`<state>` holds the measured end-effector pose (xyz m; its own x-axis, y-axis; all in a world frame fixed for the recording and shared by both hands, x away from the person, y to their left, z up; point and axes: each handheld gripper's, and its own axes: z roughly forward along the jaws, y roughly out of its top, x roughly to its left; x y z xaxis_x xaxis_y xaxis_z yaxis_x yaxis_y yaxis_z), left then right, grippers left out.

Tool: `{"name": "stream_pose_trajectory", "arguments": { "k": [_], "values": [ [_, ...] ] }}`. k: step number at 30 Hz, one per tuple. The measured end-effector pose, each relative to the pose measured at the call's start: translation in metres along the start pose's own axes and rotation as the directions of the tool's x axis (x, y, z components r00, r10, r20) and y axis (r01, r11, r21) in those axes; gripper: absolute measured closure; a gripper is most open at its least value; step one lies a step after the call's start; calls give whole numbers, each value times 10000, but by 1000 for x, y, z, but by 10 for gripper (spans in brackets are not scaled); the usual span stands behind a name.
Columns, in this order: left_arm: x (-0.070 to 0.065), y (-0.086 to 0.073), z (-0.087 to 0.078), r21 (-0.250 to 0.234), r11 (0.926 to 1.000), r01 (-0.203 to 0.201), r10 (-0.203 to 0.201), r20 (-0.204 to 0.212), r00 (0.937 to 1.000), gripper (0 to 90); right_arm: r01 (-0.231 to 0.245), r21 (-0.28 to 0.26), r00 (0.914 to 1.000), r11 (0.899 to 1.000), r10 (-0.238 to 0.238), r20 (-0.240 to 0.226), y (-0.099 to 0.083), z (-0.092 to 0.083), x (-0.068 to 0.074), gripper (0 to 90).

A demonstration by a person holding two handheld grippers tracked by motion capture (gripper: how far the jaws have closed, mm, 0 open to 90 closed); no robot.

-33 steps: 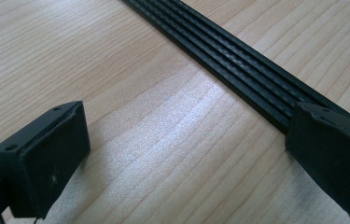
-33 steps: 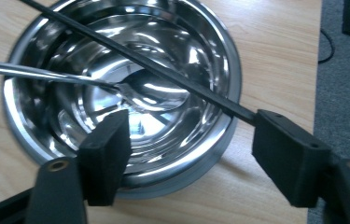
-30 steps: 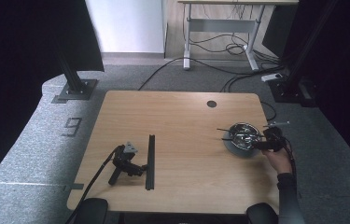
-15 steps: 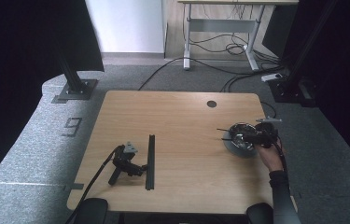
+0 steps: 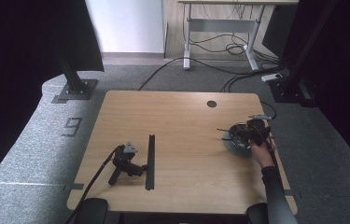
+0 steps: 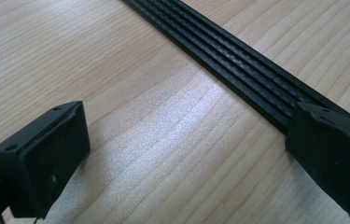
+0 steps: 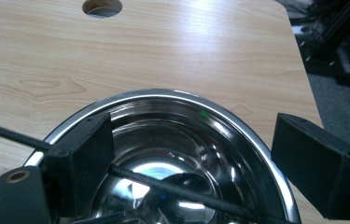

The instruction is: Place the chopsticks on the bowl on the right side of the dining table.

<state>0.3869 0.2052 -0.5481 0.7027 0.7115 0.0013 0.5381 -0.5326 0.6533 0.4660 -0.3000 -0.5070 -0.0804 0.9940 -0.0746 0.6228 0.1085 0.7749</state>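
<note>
Steel bowl [image 5: 238,140] sits on the desk [image 5: 182,116] near its right edge, below and right of the round cable hole [image 5: 211,103]. In the right gripper view the bowl [image 7: 172,140] is shiny, its rim curving across the frame, something reflective low inside that I cannot make out. A thin black rod [image 7: 172,189] crosses the bowl from the left rim toward the lower right; in the high view a thin dark rod [image 5: 223,130] sticks out left past the rim.

Right tongs [image 5: 249,133] are over the bowl, held by the person's right hand [image 5: 262,151], dark sleeve running down to the desk's near edge. Right gripper view: right tongs [image 7: 196,154] stand wide apart after just opening, one jaw over the left rim, the other past the right rim. The rod passes beside the left jaw; nothing is pressed between the pads.

Well to the left of the bowl, a long black strip [image 5: 150,161] lies straight on the desk, running front to back. Left tongs [image 5: 142,168] rest on the desk just left of the strip, cable trailing off the near edge, no hand on them. Left gripper view: left tongs [image 6: 186,154] are apart, bare wood between the jaws; the ribbed strip [image 6: 228,60] runs diagonally and passes under the right-hand jaw.
</note>
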Motion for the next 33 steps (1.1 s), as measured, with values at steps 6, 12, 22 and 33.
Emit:
{"name": "stream_pose_trajectory", "arguments": {
  "k": [6, 12, 22, 33],
  "values": [
    [0, 0, 0, 0, 10000, 5, -5, 1, 10000, 0, 238, 171, 9997, 9996, -239, 77, -2, 4, 1, 128],
    [0, 0, 0, 3, 10000, 2, -2, 1, 10000, 0, 344, 274, 9994, 9990, -342, -87, -2, 1, 1, 127],
    [0, 0, 0, 4, 10000, 5, -5, 5, 10000, 0, 554, 150, 9980, 9983, -550, -313, 2, -26, -8, 126],
    [0, 0, 0, 7, 10000, 5, -5, 4, 10000, 0, 367, 1075, 9971, 9935, -292, -707, -11, -40, -24, 125]
  ]
}}
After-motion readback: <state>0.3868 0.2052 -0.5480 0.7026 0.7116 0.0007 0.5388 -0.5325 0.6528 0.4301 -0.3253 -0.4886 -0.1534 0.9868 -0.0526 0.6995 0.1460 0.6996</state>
